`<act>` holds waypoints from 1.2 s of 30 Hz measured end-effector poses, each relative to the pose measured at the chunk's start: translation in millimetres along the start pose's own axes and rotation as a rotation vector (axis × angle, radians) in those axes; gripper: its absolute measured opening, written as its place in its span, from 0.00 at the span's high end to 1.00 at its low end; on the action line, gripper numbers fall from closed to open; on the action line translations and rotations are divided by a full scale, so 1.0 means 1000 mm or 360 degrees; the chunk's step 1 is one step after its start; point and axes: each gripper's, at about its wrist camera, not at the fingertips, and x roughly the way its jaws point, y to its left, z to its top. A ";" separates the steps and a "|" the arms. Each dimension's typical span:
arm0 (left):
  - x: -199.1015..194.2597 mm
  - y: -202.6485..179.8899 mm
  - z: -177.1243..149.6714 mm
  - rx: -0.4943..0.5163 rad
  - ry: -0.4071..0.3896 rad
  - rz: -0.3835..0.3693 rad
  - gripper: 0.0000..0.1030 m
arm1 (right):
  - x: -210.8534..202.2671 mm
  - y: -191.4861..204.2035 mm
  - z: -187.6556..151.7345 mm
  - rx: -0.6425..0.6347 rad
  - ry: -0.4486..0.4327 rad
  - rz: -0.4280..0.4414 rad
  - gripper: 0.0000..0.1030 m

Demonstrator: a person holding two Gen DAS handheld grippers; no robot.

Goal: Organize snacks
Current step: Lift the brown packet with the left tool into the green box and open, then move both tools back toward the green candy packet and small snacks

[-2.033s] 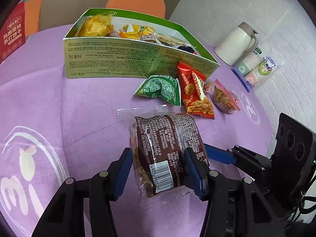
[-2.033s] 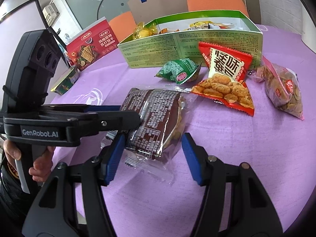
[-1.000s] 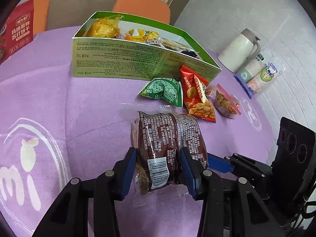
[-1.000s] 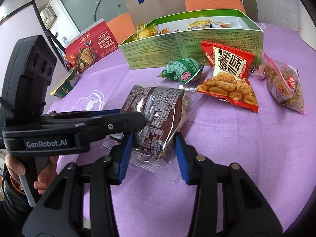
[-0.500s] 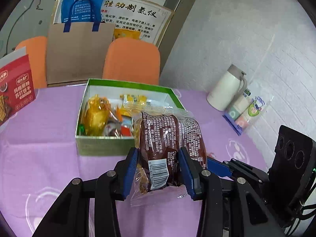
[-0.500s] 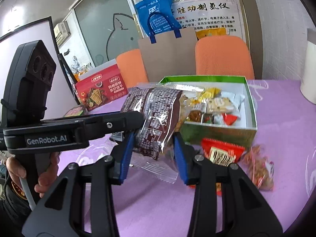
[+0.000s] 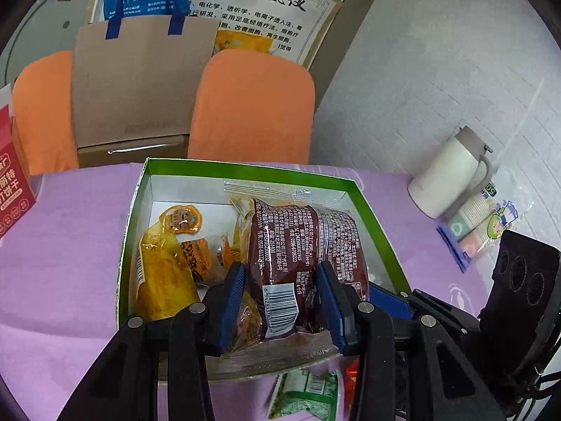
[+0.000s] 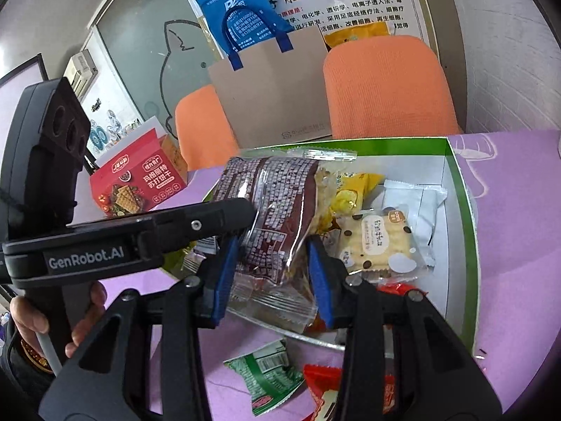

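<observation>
The counter, under a purple cloth, carries a green box with white inner walls, and most of the snacks already lie in it: a yellow packet on its left side, a spotted cracker packet and a white packet on its right, with more wrappers beneath that cannot be told apart. Judging by this, the sorting is well along.

Both grippers carry one big brown packet between them, held in the air over the open box and not yet set down. The left gripper has its jaws clenched on the barcode end of the packet, blue pads pressing either side. The right gripper has its jaws clenched on the same packet from the other side, near its clear crimped edge. The packet runs forward from both sets of jaws, its far end above the middle of the box.

Left to do: lower and release this packet, then collect what remains on the cloth just in front of the box, a small green packet and a red packet beside it.
</observation>
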 end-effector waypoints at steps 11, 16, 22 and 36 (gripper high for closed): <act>0.001 0.010 0.003 0.0080 -0.0112 0.0256 0.10 | 0.014 0.003 -0.003 -0.0237 -0.0033 -0.0157 0.18; -0.012 0.002 -0.006 0.0125 -0.0126 0.0331 0.07 | 0.001 -0.003 -0.008 -0.0120 -0.0011 -0.0134 0.13; -0.043 -0.010 -0.016 0.0131 -0.0212 0.0367 0.00 | -0.032 0.005 -0.012 -0.0111 -0.0084 -0.0158 0.07; -0.115 -0.046 -0.066 0.0156 -0.0388 0.0360 0.00 | -0.126 0.031 -0.057 -0.0224 -0.0269 -0.0210 0.01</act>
